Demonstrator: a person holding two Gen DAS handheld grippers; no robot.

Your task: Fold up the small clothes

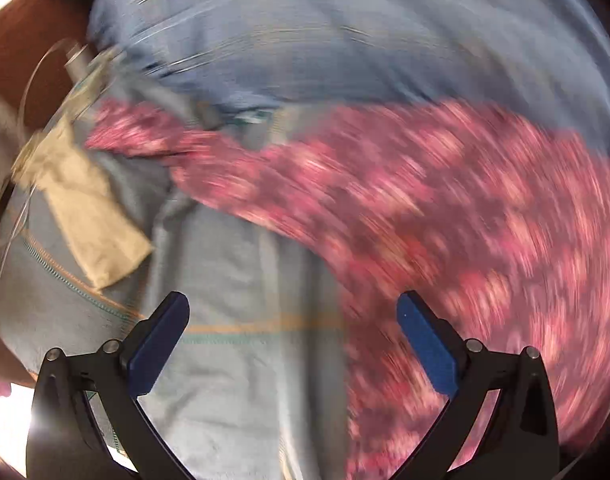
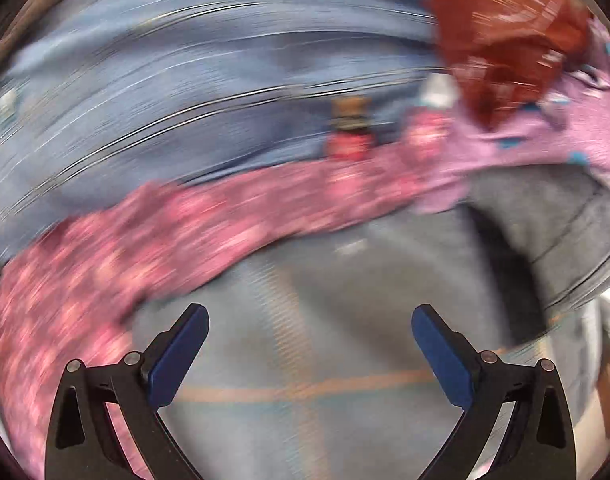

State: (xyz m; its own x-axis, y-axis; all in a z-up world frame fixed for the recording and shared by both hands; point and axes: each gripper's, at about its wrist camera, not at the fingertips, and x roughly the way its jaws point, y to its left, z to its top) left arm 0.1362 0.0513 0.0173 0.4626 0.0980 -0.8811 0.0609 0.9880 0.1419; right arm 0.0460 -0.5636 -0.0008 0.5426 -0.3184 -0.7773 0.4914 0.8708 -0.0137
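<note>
Left wrist shows my left gripper (image 1: 293,316) wide open and empty over grey cloth (image 1: 233,360), the pink garment (image 1: 445,200) beside it, right gripper (image 2: 309,328) likewise, and in this blur I risk pinching both layers.

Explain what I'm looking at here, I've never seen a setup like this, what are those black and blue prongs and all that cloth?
These are two fisheye pictures, each taken from a camera mounted on a hand-held gripper that a person carries, one per hand. The black arms with blue pads at the bottom of each picture are the fingers. Both the left gripper and the right gripper stand wide open and hold nothing. Both pictures are smeared by fast motion. Below them lies a pale grey cloth with orange and teal stitched lines, a pink patterned cloth across it, and blue fabric behind. A tan cloth piece lies at the left.
</note>
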